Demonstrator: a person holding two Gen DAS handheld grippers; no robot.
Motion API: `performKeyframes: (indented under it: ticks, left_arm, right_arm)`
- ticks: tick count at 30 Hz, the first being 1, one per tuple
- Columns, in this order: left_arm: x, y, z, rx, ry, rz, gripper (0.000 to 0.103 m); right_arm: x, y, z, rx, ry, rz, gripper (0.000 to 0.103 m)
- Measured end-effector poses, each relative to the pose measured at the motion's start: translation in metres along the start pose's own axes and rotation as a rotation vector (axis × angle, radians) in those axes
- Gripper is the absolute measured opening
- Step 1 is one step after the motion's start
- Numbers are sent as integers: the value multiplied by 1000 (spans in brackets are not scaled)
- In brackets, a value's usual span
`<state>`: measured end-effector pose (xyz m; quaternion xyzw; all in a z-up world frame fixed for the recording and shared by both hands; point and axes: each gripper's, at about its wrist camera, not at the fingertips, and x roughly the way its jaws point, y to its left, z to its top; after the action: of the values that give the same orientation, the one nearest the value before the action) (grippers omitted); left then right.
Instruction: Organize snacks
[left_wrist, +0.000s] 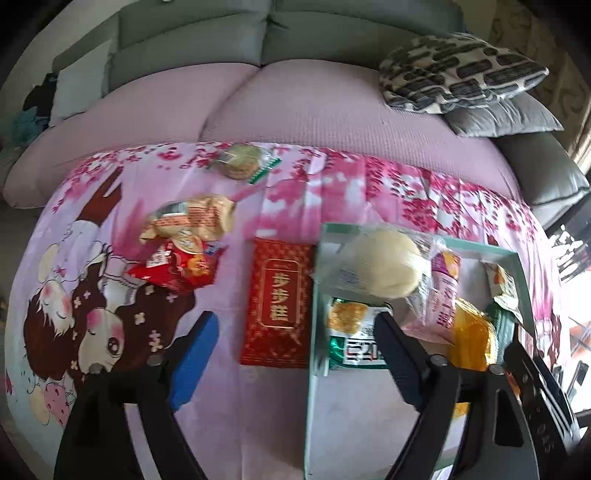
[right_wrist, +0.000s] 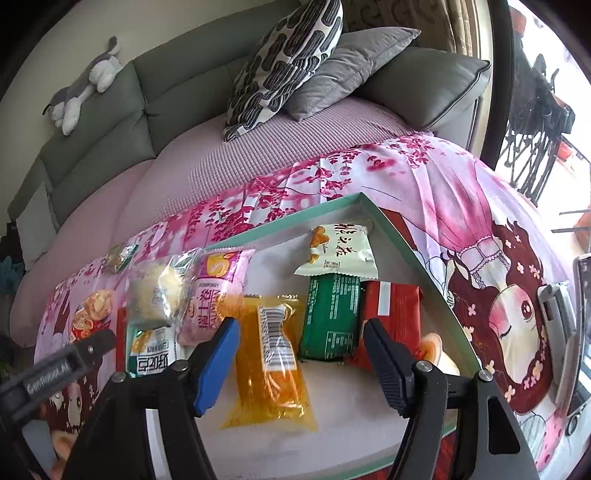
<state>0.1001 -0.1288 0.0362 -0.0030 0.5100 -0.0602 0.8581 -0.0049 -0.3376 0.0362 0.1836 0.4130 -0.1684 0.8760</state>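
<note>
One orange packet (right_wrist: 271, 363) lengthwise, barcode end farthest

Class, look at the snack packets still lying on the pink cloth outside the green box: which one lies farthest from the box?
The clear packet of round biscuits with a green end, alone at the cloth's far edge beside the sofa.

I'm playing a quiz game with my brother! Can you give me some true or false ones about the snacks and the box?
1. The orange packet lies inside the box. True.
2. The red packet with gold writing is inside the box. False: it lies on the cloth beside it.
3. The right tool is squeezing the orange packet. False: it is open above it.
4. A round cookie packet lies far from the box. True.
5. The left tool is open. True.
</note>
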Motion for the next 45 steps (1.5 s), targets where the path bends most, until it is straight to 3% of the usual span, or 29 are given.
performKeyframes:
  ticks: [15, 16, 17, 20, 36, 45]
  left_arm:
    - [0, 11, -4, -51, -14, 48, 91]
    - [0, 11, -5, -50, -15, 54, 92]
    - [0, 11, -5, -50, -18, 60, 94]
    - [-1, 14, -6, -62, -34, 77, 100]
    - [-15, 48, -8, -31, -111, 67, 100]
    - [-18, 92, 0, -69, -114, 104, 100]
  right_arm:
    - [-16, 12, -20, -63, 8, 44, 74]
    - [-16, 13, -20, -65, 7, 54, 78]
    - [-16, 14, -20, -68, 8, 60, 89]
    - [-16, 16, -20, -84, 0, 60, 102]
    - [-15, 27, -20, -119, -18, 104, 103]
    - [-18, 76, -20, -198, -24, 169, 103]
